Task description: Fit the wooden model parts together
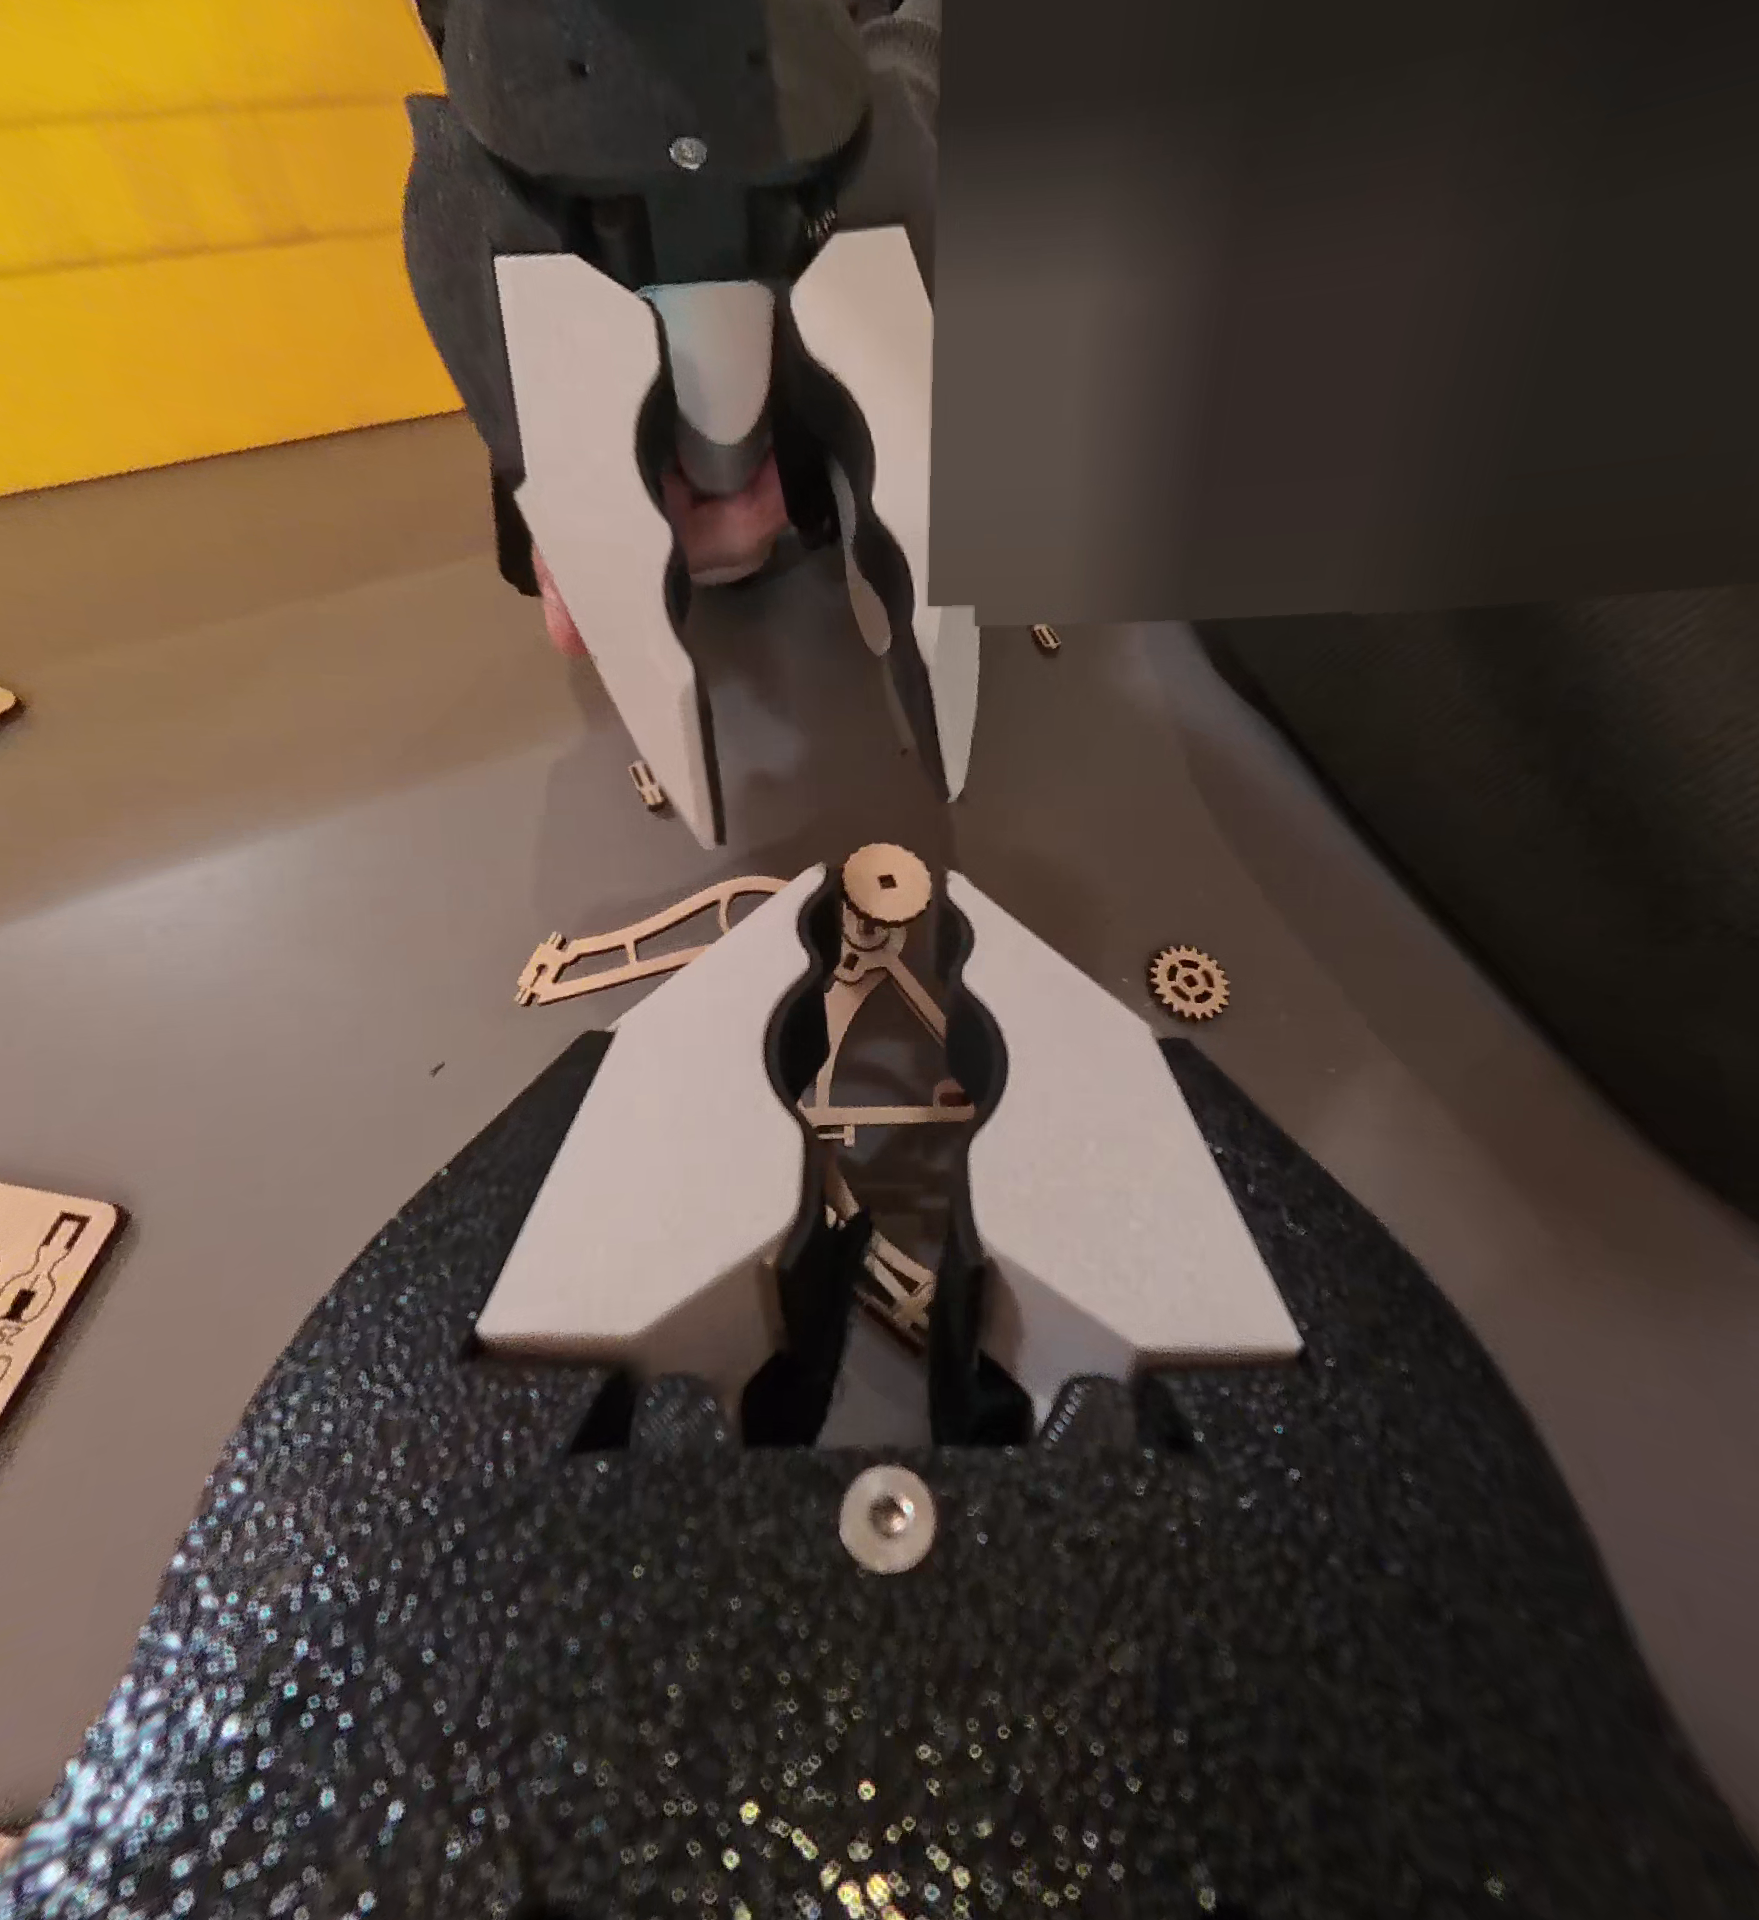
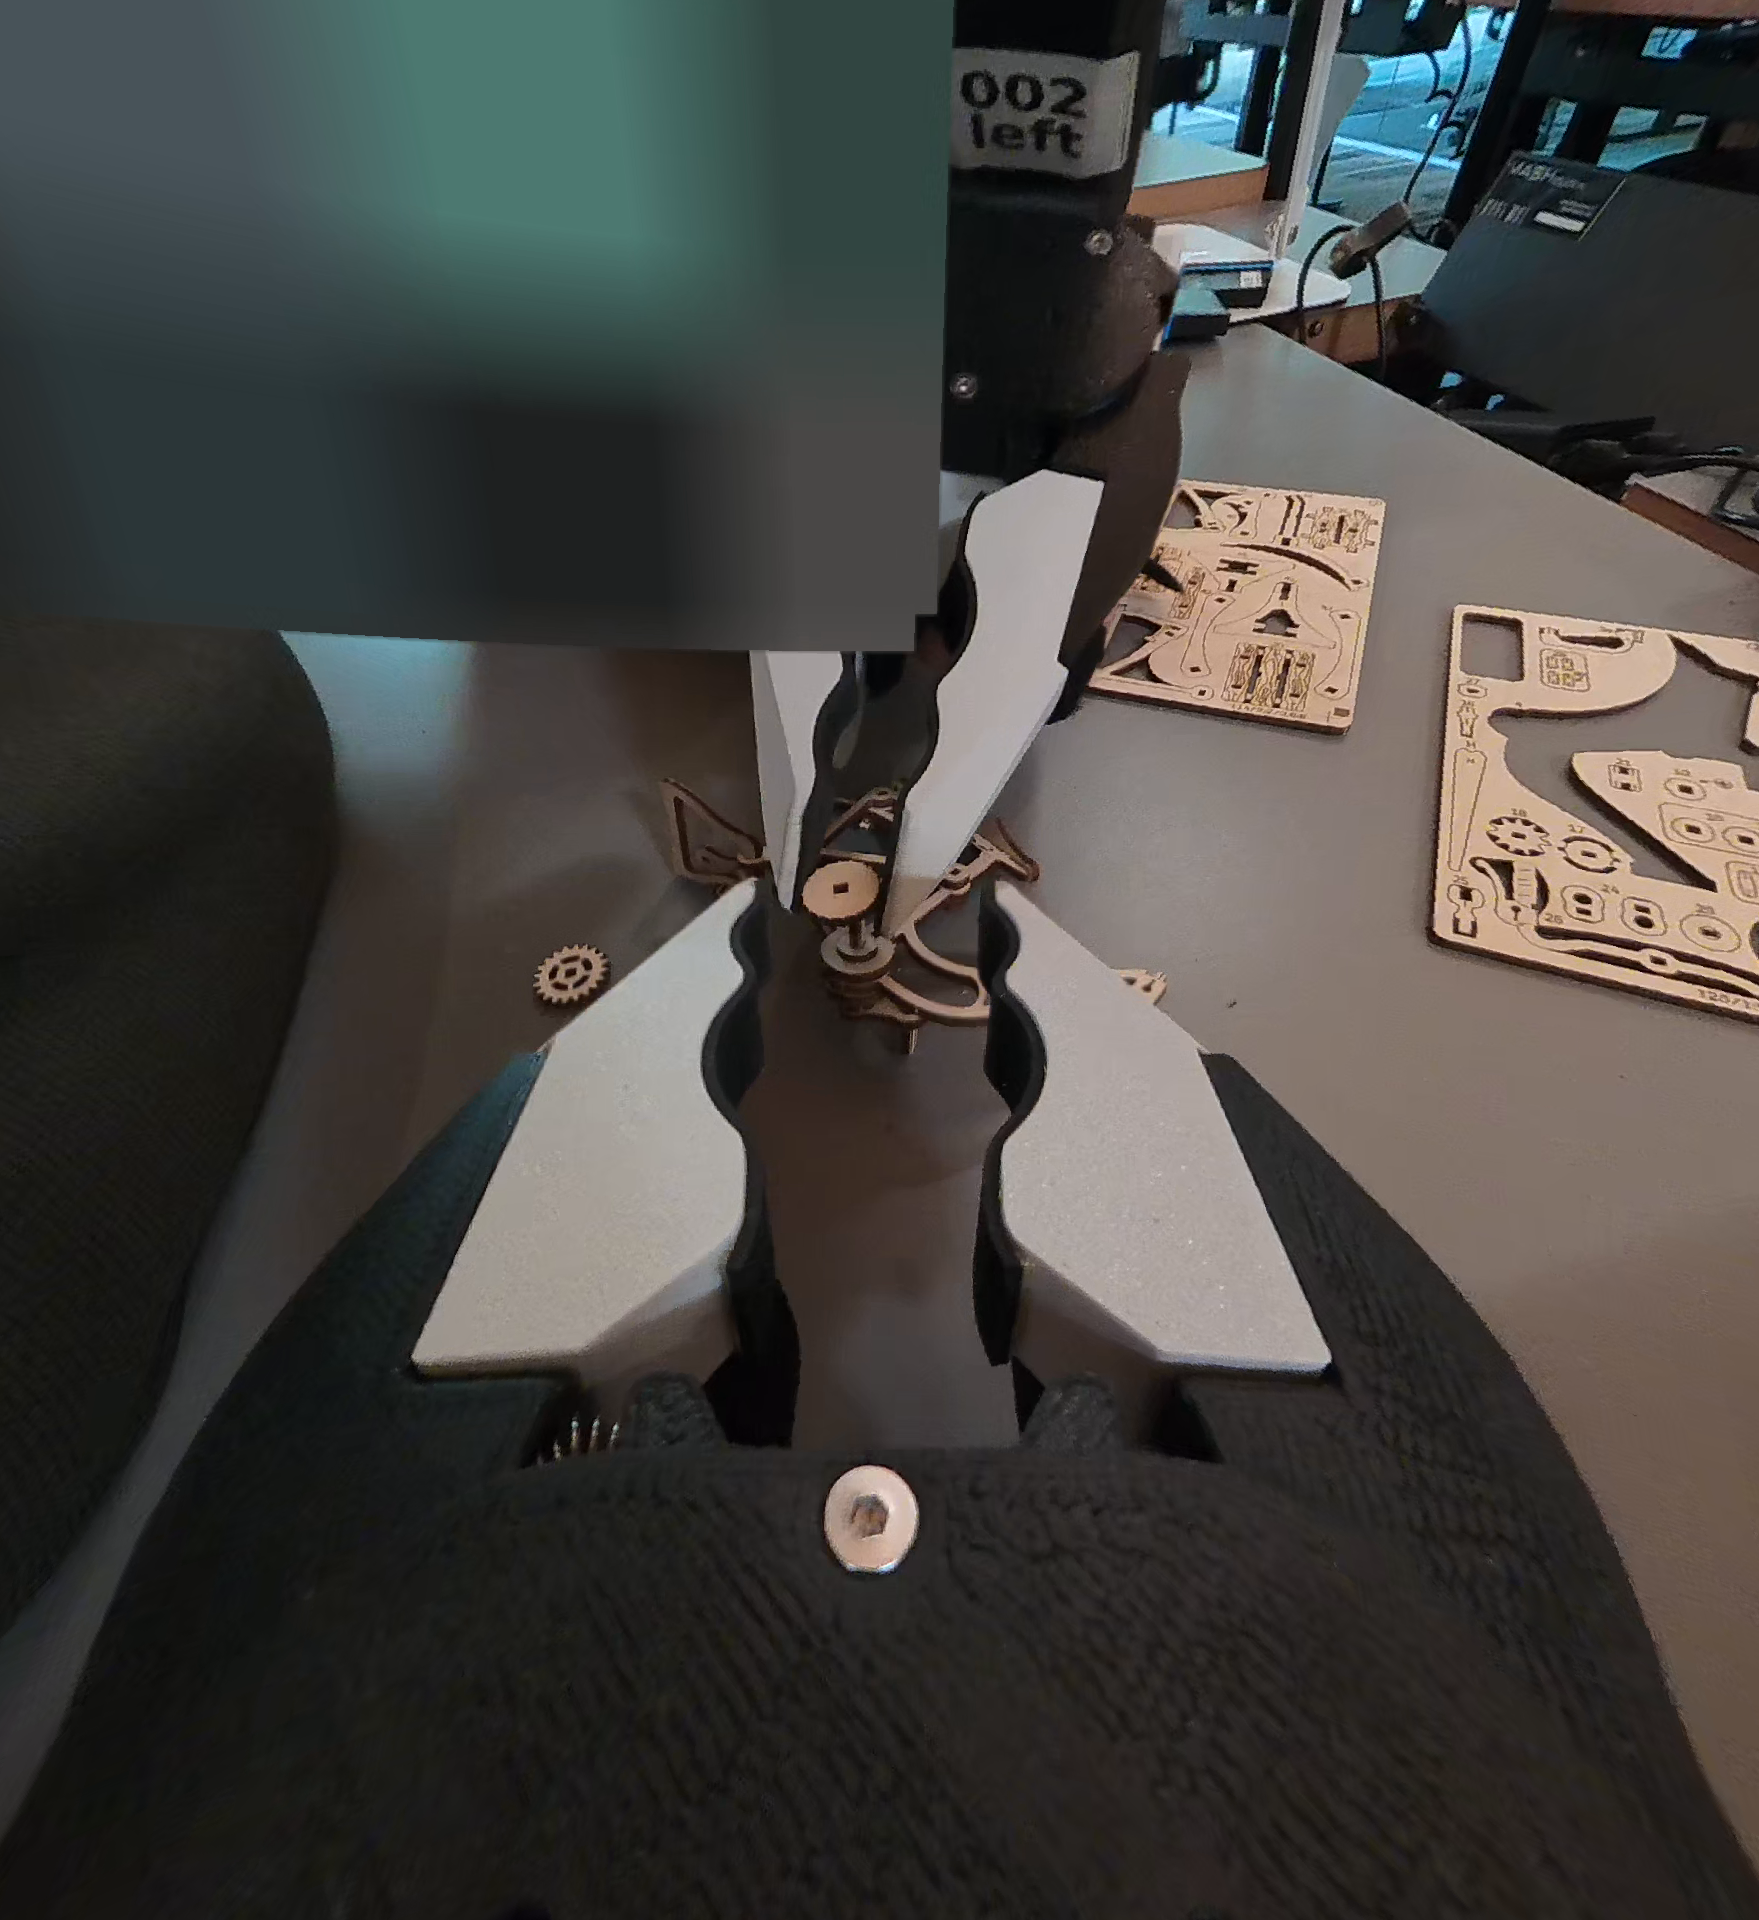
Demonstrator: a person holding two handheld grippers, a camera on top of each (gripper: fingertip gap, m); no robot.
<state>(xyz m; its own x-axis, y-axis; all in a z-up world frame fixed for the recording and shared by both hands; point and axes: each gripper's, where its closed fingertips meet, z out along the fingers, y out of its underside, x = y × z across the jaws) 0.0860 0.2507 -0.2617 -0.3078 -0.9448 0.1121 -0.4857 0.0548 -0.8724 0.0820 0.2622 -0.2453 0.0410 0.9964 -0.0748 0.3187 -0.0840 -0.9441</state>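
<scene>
Resting on a grey table (image 2: 1374, 1143) among wooden sheets (image 2: 1633, 821), the model (image 1: 885, 997) sits in the left gripper's (image 1: 885, 883) clenched jaws; the right gripper's (image 2: 875, 914) gape.

Your model assy (image 2: 875, 935) sits mid surface (image 2: 1374, 1195) btwn both grippers; loose gear (image 2: 570, 974) left, part sheets (image 2: 1623, 831) right.

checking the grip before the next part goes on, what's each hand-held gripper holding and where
The left hand-held gripper clamps the wooden model assembly near the round knob at its top. The right hand-held gripper is open, holding nothing.
</scene>
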